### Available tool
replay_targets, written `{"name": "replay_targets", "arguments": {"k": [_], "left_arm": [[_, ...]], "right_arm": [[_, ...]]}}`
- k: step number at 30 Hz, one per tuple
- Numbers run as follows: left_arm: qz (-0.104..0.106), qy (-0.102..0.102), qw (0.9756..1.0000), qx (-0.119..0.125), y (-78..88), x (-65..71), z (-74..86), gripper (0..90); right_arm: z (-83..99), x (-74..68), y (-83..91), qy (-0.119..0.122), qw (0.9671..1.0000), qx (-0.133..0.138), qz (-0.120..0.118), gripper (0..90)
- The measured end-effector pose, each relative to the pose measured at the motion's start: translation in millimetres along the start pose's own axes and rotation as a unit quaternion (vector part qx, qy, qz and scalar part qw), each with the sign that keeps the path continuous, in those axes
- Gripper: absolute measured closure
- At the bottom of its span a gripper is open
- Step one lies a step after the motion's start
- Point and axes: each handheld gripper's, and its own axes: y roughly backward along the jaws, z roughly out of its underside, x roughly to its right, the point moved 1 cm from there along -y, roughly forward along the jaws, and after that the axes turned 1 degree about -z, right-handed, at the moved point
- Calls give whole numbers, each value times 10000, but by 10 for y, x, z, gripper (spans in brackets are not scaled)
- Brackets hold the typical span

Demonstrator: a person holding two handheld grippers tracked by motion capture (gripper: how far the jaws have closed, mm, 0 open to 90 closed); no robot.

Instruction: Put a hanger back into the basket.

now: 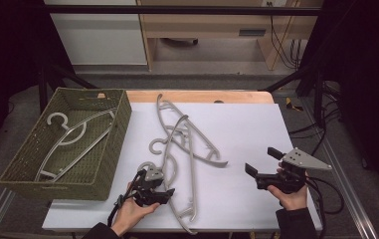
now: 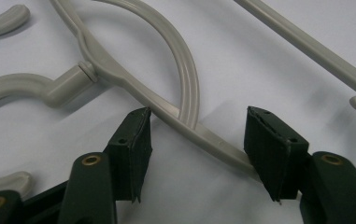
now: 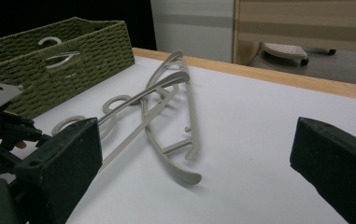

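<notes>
Broadly, the work sits on a white sheet-covered table (image 1: 246,129), with a green woven rectangular basket (image 1: 110,149) at about nine o'clock already holding one pale grey plastic hanger (image 1: 70,137). Toward the centre lies a loose tangle of pale grey plastic clothes hangers (image 1: 187,142), and the nearest one, a long grey plastic hanger with a curved hook (image 1: 177,179), runs from the centre down toward six o'clock.

That nearest hanger looks light, thin and stiff, with a smooth moulded surface that could slip between rubber pads and skate on the sheet. Its arms probably flex a little, and because it overlaps its neighbours it may drag them along when lifted. The flat arm just below the neck, where the inner curved rail joins it, seems the soundest place to pinch.

The left gripper (image 1: 163,195), at roughly seven o'clock, straddles exactly that arm: in the left gripper view (image 2: 196,149) its jaws stand about half apart on either side of the bar, one pad close to it or just touching, not clamped.

The right gripper (image 1: 260,163), near four o'clock, hovers wide open over bare sheet, holding nothing
</notes>
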Motion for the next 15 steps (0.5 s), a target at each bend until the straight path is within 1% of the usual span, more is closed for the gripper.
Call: {"name": "replay_targets", "arguments": {"k": [3,5,7,11,13,14,15], "left_arm": [[-139,47,9999,-29,-10,35,-8,419],[-284,-10,9996,-67,-18,73,-15,420],[-327,-4,9995,-49,-24,85,-15,419],[-323,-23,9994,-117,-23,81,-28,423],[-261,2,9995,-167,-12,48,-41,442],[-200,55,9997,-164,-10,31,-44,451],[-104,199,9997,-125,-8,1,-49,464]], "right_arm": [[2,-1,-7,-2,10000,-8,-1,25],[5,-3,-14,0,10000,-23,5,25],[7,-8,-19,-5,10000,-28,-9,25],[6,-10,-19,0,10000,-23,-11,25],[3,-10,-9,-14,10000,-10,-27,25],[1,-7,-5,-7,10000,1,-13,25],[-1,-4,1,0,10000,2,-19,25]]}}
